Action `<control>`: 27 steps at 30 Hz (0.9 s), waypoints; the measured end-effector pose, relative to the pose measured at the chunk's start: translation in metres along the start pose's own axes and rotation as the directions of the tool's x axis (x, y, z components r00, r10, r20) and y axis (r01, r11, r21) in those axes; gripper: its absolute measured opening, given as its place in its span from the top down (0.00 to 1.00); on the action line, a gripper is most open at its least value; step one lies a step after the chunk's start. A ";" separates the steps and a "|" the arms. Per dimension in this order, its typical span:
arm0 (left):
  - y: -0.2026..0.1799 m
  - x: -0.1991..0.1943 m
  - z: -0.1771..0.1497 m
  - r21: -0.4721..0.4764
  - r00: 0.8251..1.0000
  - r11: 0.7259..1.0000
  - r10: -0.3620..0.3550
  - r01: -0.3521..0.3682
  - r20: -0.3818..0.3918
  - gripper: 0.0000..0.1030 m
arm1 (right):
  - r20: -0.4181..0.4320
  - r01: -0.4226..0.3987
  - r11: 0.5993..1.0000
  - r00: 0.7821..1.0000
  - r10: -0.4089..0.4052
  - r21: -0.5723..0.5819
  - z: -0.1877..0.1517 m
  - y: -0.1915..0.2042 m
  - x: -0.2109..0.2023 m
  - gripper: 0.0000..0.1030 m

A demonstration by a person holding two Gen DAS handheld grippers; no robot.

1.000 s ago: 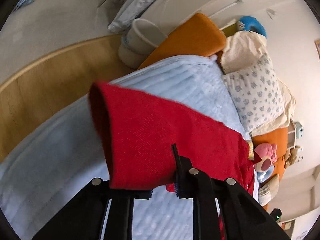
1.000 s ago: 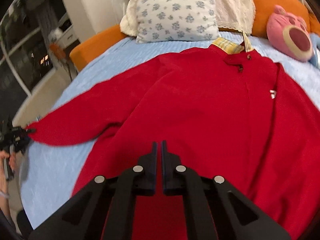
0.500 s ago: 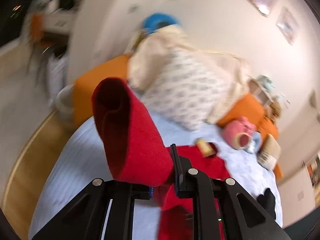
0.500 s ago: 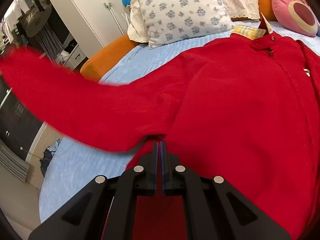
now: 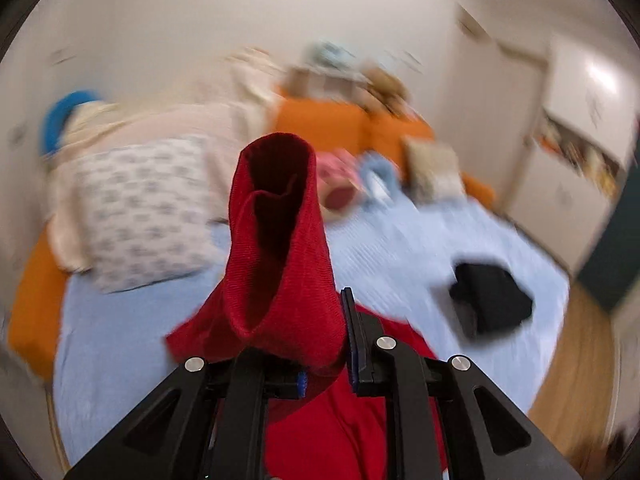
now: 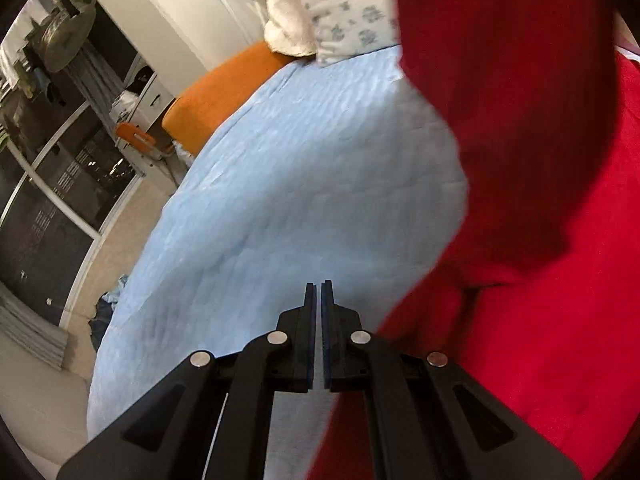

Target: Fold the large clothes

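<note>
Lifted off the bed (image 6: 280, 184) since a second ago, the sleeve (image 5: 280, 240) now hangs cuff-up, pinched in the left gripper (image 5: 324, 364) above the shirt (image 6: 560, 280) (body still flat). Right gripper (image 6: 319, 292), fingers pressed together and empty, waits at the shirt's edge. Sleeve fold looks underway.

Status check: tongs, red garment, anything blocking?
Left tongs shut on red sleeve, cuff raised. Right tongs shut, empty, over blue bedspread. Black folded item on bed beyond garment.

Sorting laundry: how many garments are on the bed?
2: a red shirt near the front, its sleeve lifted, and a folded black garment at right. Others may be hidden.
</note>
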State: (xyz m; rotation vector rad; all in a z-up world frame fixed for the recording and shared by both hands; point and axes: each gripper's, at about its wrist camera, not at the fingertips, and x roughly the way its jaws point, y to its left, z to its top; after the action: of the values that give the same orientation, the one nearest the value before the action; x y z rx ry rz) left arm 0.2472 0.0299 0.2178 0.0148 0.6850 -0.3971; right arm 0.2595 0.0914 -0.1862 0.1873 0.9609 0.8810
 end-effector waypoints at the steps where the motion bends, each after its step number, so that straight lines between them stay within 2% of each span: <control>1: -0.017 0.015 -0.010 0.044 0.999 0.999 -0.024 0.025 -0.033 0.82 | -0.002 -0.010 1.000 1.000 0.010 -0.009 -0.002 0.003 0.000 0.97; 4: -0.069 0.067 -0.045 0.187 0.985 0.978 -0.061 0.091 -0.164 0.82 | -0.020 -0.036 0.999 0.999 0.035 -0.026 -0.009 0.010 0.000 0.97; 6: -0.099 0.101 -0.080 0.298 0.964 0.946 -0.049 0.129 -0.261 0.82 | -0.028 -0.047 0.998 0.999 0.046 -0.034 -0.015 0.016 -0.003 0.95; 9: -0.134 0.141 -0.146 0.449 0.925 0.875 0.007 0.178 -0.380 0.82 | -0.039 -0.072 0.997 0.997 0.071 -0.041 -0.024 0.022 -0.006 0.95; 10: -0.143 0.150 -0.166 0.483 0.909 0.852 0.021 0.202 -0.416 0.82 | -0.041 -0.079 0.996 0.996 0.077 -0.047 -0.027 0.024 -0.007 0.95; 11: -0.154 0.162 -0.193 0.521 0.886 0.822 0.042 0.232 -0.461 0.82 | -0.044 -0.085 0.995 0.996 0.083 -0.057 -0.029 0.028 -0.010 0.95; 13: -0.166 0.176 -0.228 0.561 0.853 0.781 0.071 0.275 -0.517 0.82 | -0.052 -0.106 0.992 0.993 0.103 -0.069 -0.033 0.034 -0.016 0.95; 15: -0.182 0.180 -0.269 0.612 0.823 0.725 0.112 0.315 -0.557 0.81 | -0.050 -0.122 0.989 0.992 0.118 -0.081 -0.035 0.042 -0.020 0.95; 16: -0.185 0.181 -0.284 0.628 0.810 0.704 0.130 0.331 -0.572 0.79 | -0.049 -0.127 0.988 0.991 0.123 -0.089 -0.036 0.044 -0.021 0.95; 17: -0.188 0.184 -0.305 0.646 0.795 0.679 0.151 0.348 -0.587 0.73 | -0.047 -0.134 0.986 0.990 0.129 -0.102 -0.038 0.050 -0.024 0.95; 18: -0.188 0.186 -0.314 0.650 0.787 0.671 0.157 0.358 -0.596 0.68 | -0.044 -0.137 0.984 0.990 0.132 -0.115 -0.040 0.055 -0.027 0.95; 20: -0.187 0.191 -0.334 0.642 0.770 0.670 0.164 0.372 -0.617 0.48 | -0.035 -0.133 0.981 0.991 0.129 -0.142 -0.043 0.061 -0.032 0.95; 21: -0.185 0.191 -0.336 0.638 0.769 0.678 0.166 0.365 -0.617 0.45 | -0.031 -0.132 0.980 0.991 0.129 -0.149 -0.044 0.064 -0.034 0.95; 23: -0.183 0.189 -0.334 0.626 0.778 0.700 0.161 0.344 -0.607 0.43 | -0.025 -0.124 0.978 0.992 0.122 -0.170 -0.047 0.068 -0.038 0.94; 24: -0.180 0.185 -0.328 0.616 0.789 0.715 0.150 0.330 -0.596 0.42 | -0.022 -0.113 0.977 0.994 0.111 -0.182 -0.049 0.070 -0.040 0.94; 25: -0.180 0.182 -0.321 0.608 0.803 0.731 0.141 0.310 -0.580 0.36 | -0.021 -0.107 0.976 0.994 0.104 -0.190 -0.050 0.070 -0.042 0.94; 27: -0.170 0.164 -0.293 0.576 0.845 0.778 0.114 0.252 -0.523 0.31 | -0.023 -0.097 0.975 0.995 0.095 -0.200 -0.052 0.069 -0.049 0.94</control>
State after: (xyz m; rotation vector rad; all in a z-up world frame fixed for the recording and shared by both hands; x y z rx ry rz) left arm 0.1215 -0.1431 -0.0918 0.7765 1.0831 -0.7004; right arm 0.1663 0.0890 -0.1510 0.0555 0.8742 1.0634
